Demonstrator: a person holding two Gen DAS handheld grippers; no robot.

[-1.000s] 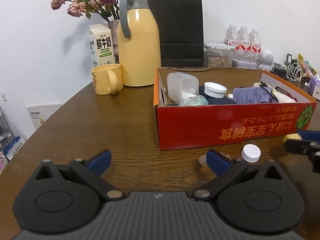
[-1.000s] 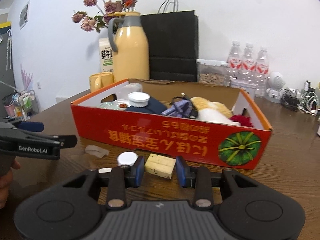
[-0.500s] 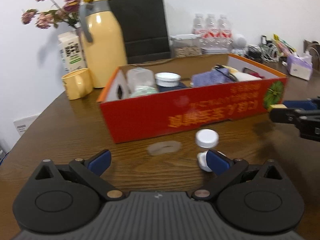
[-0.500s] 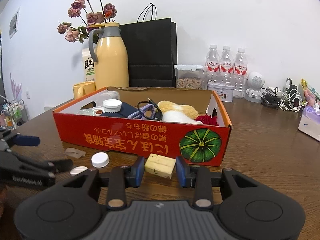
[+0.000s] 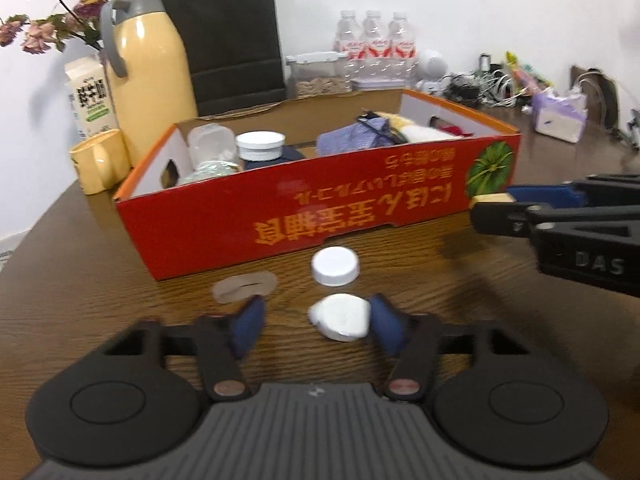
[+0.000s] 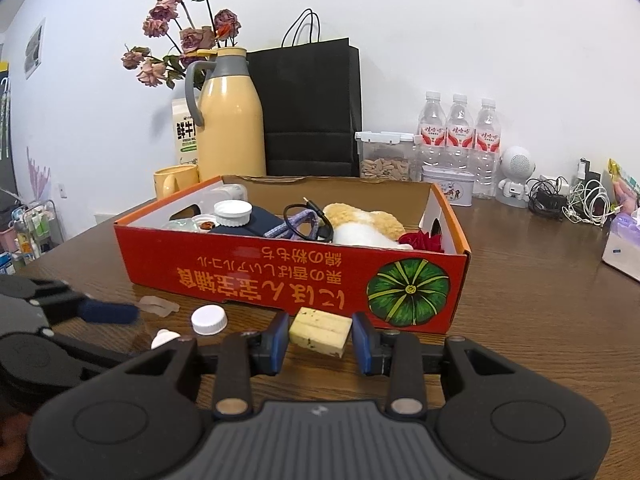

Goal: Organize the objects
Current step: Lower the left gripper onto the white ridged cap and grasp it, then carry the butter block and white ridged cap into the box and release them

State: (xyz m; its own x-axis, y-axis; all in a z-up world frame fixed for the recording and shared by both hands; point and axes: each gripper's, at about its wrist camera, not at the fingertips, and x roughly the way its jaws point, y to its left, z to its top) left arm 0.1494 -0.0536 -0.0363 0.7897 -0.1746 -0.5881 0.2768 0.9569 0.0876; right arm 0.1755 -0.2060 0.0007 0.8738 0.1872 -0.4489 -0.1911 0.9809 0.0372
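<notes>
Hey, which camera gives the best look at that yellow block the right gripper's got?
The right wrist view: the yellow block sits centred between the right gripper pads. The left wrist view shows only a sliver behind that gripper's fingers.

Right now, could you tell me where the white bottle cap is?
On the table in front of the red box, the white bottle cap lies just beyond the left gripper.

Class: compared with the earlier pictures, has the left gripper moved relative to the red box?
Yes. The left gripper slid rightward along the red box front, jaws closing around the white lump.

The right hand-held gripper (image 5: 490, 201) reads "DAS".
</notes>
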